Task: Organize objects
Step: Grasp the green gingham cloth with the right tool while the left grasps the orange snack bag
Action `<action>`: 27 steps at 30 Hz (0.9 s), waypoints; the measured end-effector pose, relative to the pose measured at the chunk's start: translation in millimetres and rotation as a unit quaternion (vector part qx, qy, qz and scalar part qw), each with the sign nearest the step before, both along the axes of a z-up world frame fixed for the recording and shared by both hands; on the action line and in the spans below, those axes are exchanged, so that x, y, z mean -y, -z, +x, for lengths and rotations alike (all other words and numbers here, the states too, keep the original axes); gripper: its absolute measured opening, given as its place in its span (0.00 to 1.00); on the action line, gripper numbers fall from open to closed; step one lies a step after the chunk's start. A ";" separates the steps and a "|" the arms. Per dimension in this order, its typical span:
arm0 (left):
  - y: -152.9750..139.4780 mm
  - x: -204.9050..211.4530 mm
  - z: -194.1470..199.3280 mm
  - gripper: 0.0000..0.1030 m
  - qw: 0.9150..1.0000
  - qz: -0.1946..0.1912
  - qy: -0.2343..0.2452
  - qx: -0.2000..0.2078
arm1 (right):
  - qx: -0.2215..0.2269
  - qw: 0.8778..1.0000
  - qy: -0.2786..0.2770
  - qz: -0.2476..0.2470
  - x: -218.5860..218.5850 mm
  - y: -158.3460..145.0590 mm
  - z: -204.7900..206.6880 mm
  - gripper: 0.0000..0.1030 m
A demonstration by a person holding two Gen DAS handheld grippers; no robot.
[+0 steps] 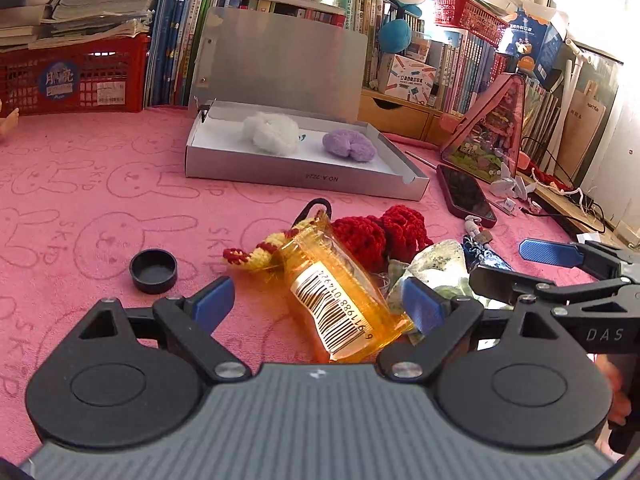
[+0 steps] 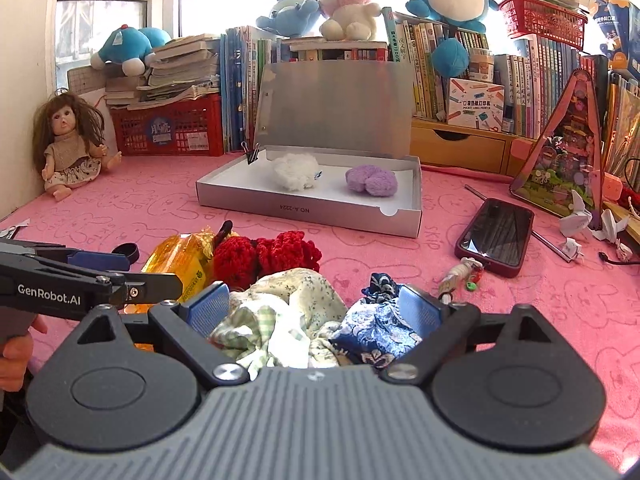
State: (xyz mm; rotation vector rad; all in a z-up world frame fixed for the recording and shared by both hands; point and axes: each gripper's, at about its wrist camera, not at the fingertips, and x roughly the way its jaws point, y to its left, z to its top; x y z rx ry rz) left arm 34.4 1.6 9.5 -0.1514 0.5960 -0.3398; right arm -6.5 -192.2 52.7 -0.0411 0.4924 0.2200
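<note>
An open silver box (image 1: pixel 296 172) (image 2: pixel 304 210) holds a white fluffy scrunchie (image 1: pixel 272 133) (image 2: pixel 295 171) and a purple one (image 1: pixel 349 146) (image 2: pixel 372 181). An orange transparent jar (image 1: pixel 340 300) (image 2: pixel 180 260) lies on its side between the open jaws of my left gripper (image 1: pixel 318 304), not clamped. Its black lid (image 1: pixel 153 271) lies to the left. A red crocheted scrunchie (image 1: pixel 380 234) (image 2: pixel 268 256) and a yellow-red one (image 1: pixel 260 254) lie beyond. My right gripper (image 2: pixel 314 306) is open around a green floral scrunchie (image 2: pixel 280 312) and a blue patterned one (image 2: pixel 376 328).
A phone (image 1: pixel 466 196) (image 2: pixel 496 236) lies on the pink bunny-print cloth (image 1: pixel 100 200) to the right. A doll (image 2: pixel 70 144) sits at the far left. A red basket (image 1: pixel 72 80), books and plush toys line the back. A pink triangular toy house (image 2: pixel 564 160) stands at the right.
</note>
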 end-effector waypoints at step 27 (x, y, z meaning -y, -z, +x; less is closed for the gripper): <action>7.3 11.0 20.2 0.54 0.999 -0.025 -0.003 -0.040 | -0.009 0.999 -0.004 -0.049 -28.6 34.9 -3.9 0.61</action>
